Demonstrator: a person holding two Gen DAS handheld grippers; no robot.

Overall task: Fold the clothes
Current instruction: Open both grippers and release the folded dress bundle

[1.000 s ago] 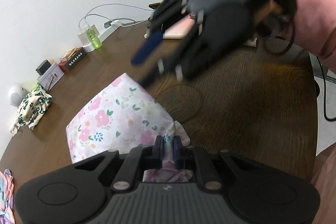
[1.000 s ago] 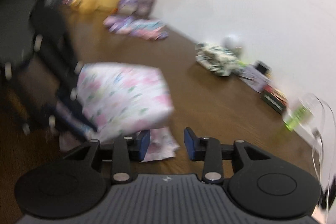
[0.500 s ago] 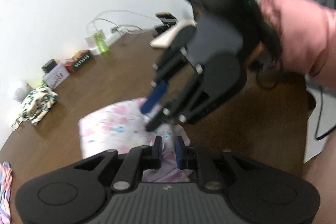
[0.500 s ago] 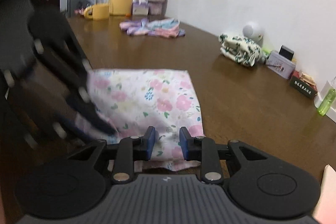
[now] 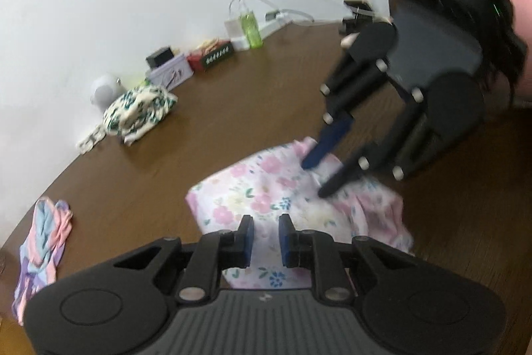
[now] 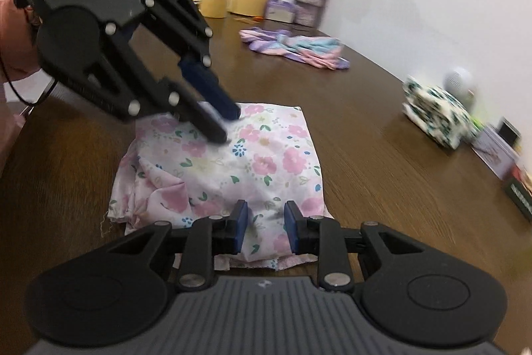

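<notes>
Both grippers, left point(image 5: 265, 235) and right point(image 6: 262, 227), hover with fingers slightly parted, pinching nothing, over our floral cloth point(image 6: 229, 168), which lies folded on the tabletop point(image 6: 382, 162). It looks light, limp and slippery; we judge its edges best to grip.

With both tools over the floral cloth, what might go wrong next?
The floral cloth is bunched along one edge, so pressing there may set a crooked fold. The left tool and right tool work close together over it and might collide. Pushing could slide the cloth on the smooth table.
</notes>
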